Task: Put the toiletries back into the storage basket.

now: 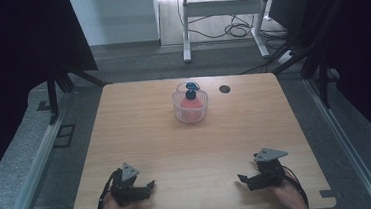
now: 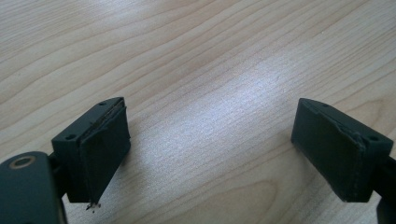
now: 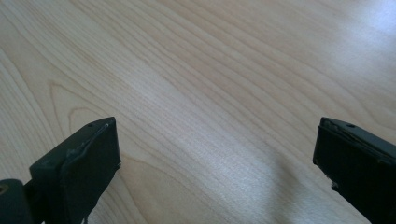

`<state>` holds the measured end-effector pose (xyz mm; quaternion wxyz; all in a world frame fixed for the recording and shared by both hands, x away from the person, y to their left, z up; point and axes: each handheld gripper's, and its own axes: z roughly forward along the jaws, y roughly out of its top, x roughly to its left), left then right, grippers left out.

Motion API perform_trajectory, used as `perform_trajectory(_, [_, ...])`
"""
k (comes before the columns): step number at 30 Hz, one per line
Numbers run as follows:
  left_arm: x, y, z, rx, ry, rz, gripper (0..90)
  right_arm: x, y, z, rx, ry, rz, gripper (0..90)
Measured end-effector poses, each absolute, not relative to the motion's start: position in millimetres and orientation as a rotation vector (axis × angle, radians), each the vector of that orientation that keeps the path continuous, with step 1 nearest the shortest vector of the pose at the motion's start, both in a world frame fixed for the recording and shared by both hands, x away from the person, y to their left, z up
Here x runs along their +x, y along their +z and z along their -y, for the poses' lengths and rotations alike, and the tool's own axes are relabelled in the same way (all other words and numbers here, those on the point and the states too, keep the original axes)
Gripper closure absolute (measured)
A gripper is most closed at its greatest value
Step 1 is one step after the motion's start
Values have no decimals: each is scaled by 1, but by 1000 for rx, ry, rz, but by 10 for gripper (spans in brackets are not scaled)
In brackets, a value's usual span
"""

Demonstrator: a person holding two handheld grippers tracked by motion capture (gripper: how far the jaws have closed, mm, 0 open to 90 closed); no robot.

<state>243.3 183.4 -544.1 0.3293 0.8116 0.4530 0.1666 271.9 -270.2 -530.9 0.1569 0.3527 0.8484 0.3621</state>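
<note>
Nearest the camera, the left tool [image 1: 149, 186] and right tool [image 1: 241, 179] are resting by the worktop's [image 1: 141, 138] near edge, both gaping wide and gripping nothing. A clear tub [image 1: 190, 105] holding red and blue pieces is sitting toward the far edge, near a grommet hole [image 1: 224, 89]. Nothing is underway yet, apparently; any next move calls for a long forward reach.

Looks like a lab or test room to me. The wooden table [image 1: 192, 149] sits inside black curtains [image 1: 18, 42] on a metal frame [image 1: 54, 92], with loose cables [image 1: 233, 29] on the floor behind and a white desk frame [image 1: 221, 11].
</note>
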Motion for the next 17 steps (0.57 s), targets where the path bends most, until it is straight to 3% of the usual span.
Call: perform_trajectory(17, [243,-544,-183,2124,435,-1186,109,272,-543,269,1014,1007,-2464,0])
